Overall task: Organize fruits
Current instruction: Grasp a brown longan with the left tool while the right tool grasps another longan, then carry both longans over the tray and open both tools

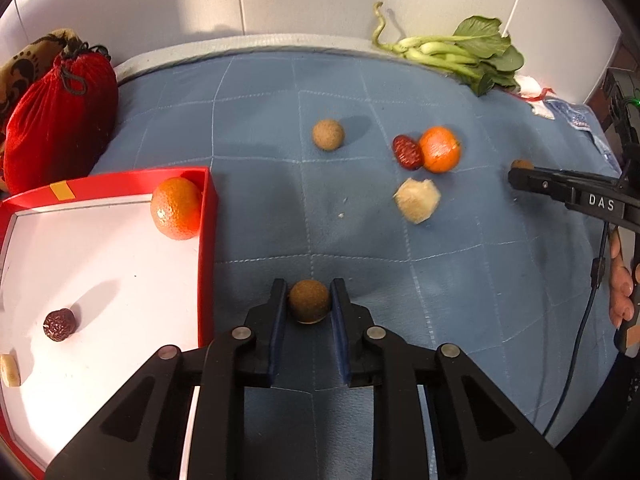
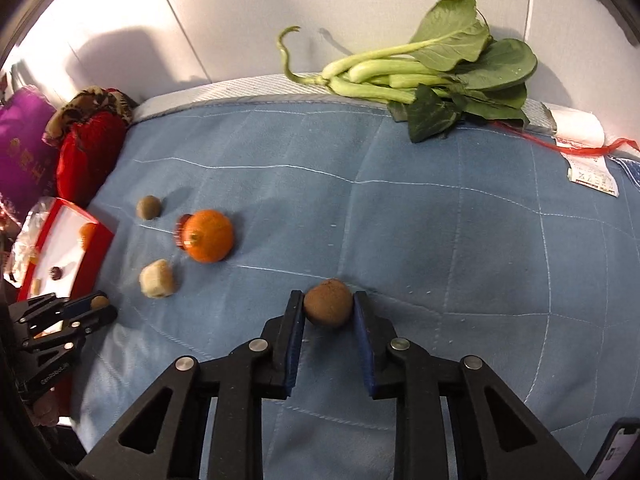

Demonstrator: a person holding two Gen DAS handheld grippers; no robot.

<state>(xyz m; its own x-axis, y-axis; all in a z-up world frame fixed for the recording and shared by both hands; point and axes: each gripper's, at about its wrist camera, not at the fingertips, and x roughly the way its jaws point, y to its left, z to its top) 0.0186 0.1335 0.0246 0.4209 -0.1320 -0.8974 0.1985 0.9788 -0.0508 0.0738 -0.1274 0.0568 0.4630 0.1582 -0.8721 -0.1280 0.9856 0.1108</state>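
My left gripper [image 1: 309,300] is shut on a round brown longan [image 1: 309,302], just right of the red tray [image 1: 206,240]. The tray holds an orange [image 1: 176,208], a red date [image 1: 59,325] and a pale slice [image 1: 10,370]. My right gripper [image 2: 328,308] is shut on another brown longan [image 2: 328,307] over the blue cloth. Loose on the cloth lie a third longan [image 1: 328,134], an orange [image 1: 440,149] touching a red date [image 1: 407,152], and a pale peeled piece [image 1: 418,200]. The right gripper also shows in the left wrist view [image 1: 520,172].
Green leafy vegetables [image 2: 432,76] lie at the far edge by the white wall. A red drawstring bag [image 1: 56,120] stands behind the tray, with a purple bag [image 2: 20,152] beside it. A receipt and red-trimmed paper [image 2: 580,148] lie at the far right.
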